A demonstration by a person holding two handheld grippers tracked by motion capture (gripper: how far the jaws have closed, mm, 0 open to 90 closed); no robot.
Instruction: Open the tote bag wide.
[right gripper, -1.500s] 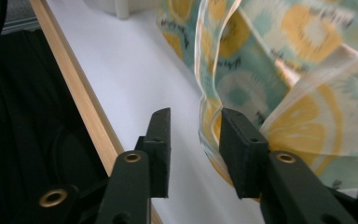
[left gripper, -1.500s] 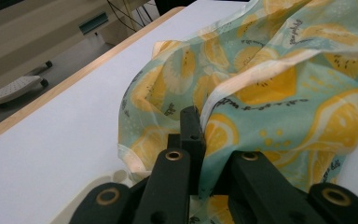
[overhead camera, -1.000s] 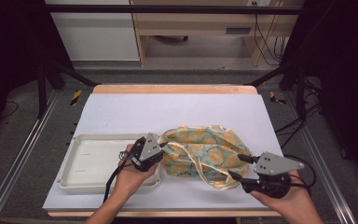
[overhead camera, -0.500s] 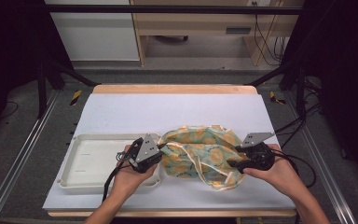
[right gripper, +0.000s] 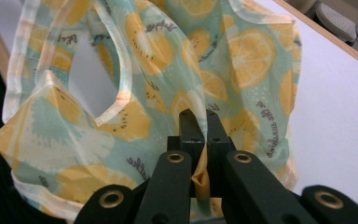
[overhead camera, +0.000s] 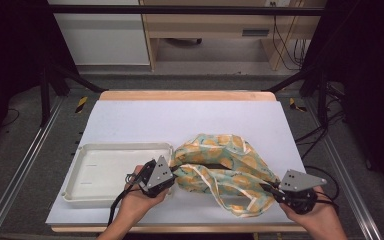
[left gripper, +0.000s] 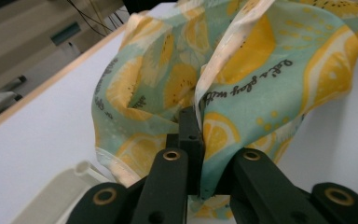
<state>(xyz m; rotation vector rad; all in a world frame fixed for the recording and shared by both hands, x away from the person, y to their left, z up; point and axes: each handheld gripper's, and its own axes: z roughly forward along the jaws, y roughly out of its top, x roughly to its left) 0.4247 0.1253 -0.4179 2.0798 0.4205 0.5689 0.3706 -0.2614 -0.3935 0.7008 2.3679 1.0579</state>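
The cloth bag (overhead camera: pixel 225 170) is patterned in pale mint green with yellow-orange lemon slices and dark script lettering — its edges and straps are trimmed in cream. The tray (overhead camera: pixel 75 187) is plain off-white, set on a white table top (overhead camera: pixel 145 120) edged in light wood — both grippers' jaws are black.

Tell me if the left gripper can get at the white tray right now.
Probably not yet. The left gripper is shut on the lemon-print bag, so it would have to let go first. The tray lies right beside it, with nothing between them.
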